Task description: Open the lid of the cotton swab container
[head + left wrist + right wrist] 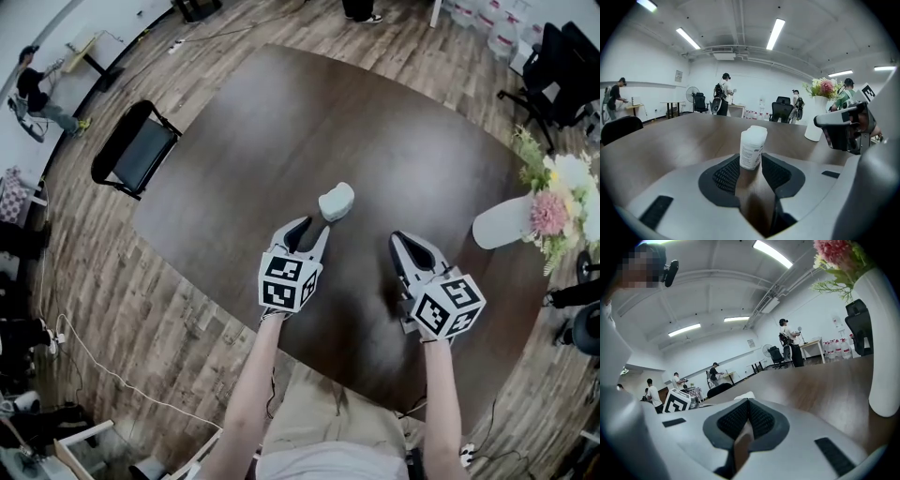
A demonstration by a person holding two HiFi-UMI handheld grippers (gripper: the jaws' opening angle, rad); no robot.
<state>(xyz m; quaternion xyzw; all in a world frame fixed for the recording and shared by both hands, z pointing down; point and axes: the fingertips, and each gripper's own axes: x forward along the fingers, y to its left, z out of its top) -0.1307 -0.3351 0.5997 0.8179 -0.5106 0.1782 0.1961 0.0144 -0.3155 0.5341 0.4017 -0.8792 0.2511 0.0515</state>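
So my left claw [314,229] sits just behind the small white plastic cotton swab container [337,202], upright on the dark brown table [281,141]. Its jaws are apart and clear of the container, lined up to steady its body. Right of the container, my right claw [403,242] is pinched together, empty, likely for the lid.

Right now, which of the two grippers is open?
The left gripper, jaws apart just before the white container; the right gripper has them pressed together.

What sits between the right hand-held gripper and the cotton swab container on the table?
Nothing; the head view shows only bare table between the right hand-held gripper and the cotton swab container.
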